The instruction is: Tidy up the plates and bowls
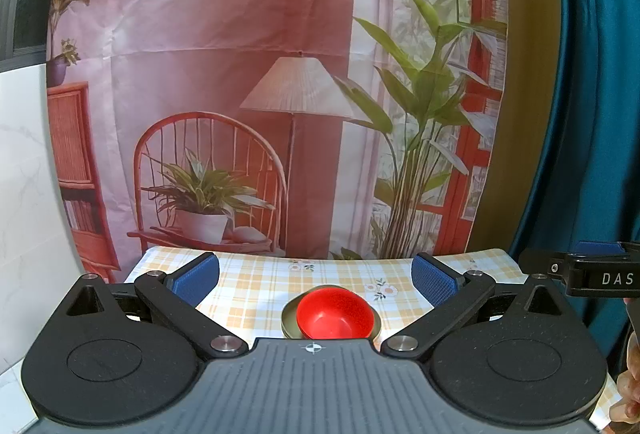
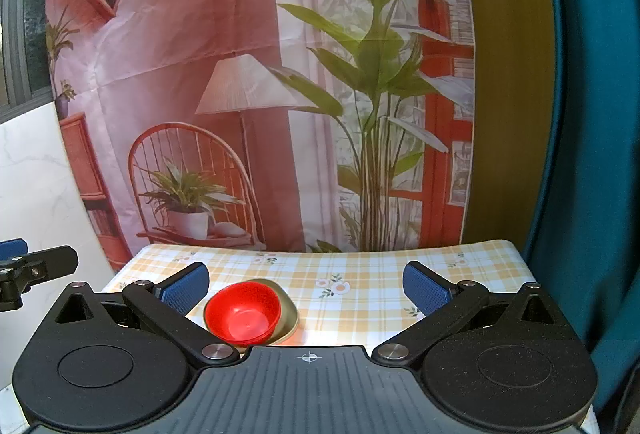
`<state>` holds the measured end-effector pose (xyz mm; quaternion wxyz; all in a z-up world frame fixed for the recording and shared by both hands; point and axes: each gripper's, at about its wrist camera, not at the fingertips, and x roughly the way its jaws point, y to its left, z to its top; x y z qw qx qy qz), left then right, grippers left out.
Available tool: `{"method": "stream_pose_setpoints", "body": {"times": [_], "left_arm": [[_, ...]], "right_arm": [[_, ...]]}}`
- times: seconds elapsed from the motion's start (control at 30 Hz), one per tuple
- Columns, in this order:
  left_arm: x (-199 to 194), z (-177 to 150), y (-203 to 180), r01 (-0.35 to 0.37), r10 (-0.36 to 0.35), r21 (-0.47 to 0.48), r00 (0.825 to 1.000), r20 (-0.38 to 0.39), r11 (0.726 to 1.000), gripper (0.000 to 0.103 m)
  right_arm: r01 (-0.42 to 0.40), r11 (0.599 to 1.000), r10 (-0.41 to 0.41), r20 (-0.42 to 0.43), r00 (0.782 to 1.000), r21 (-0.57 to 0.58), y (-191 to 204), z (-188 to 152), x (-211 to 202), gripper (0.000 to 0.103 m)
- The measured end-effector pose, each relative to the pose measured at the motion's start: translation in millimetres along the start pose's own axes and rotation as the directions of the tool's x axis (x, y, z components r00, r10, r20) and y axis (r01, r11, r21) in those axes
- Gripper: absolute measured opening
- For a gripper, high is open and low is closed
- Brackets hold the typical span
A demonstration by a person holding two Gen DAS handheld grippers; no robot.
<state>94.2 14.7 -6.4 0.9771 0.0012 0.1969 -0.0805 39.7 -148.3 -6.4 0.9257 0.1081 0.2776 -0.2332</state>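
Note:
A red bowl (image 1: pixel 334 313) sits inside an olive-green dish (image 1: pixel 289 320) on the checked tablecloth (image 1: pixel 260 282). In the left wrist view it lies straight ahead, low between the blue pads. My left gripper (image 1: pixel 315 276) is open and empty, held above and short of the bowl. In the right wrist view the red bowl (image 2: pixel 243 313) and green dish (image 2: pixel 289 316) lie left of centre, near the left blue pad (image 2: pixel 186 288). My right gripper (image 2: pixel 306 284) is open and empty, above the table.
A printed backdrop (image 1: pixel 248 94) of a room hangs behind the table. A teal curtain (image 1: pixel 600 114) is on the right and a white marble wall (image 1: pixel 24 174) on the left. The right gripper's side (image 1: pixel 600 274) shows at the left view's right edge.

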Motion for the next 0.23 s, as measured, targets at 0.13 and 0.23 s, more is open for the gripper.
{"method": "stream_pose_setpoints", "body": {"times": [0.13, 0.23], "left_arm": [[-0.6, -1.6, 1.2, 0.012, -0.012, -0.001, 1.0, 0.009, 1.0, 0.103], [-0.2, -2.3, 0.6, 0.007, -0.007, 0.002, 1.0, 0.009, 1.0, 0.103]], "right_arm": [[0.0, 1.0, 0.0, 0.0, 1.0, 0.0, 0.1, -0.2, -0.1, 0.103], [-0.001, 1.0, 0.001, -0.002, 1.0, 0.0, 0.1, -0.8, -0.7, 0.103]]}}
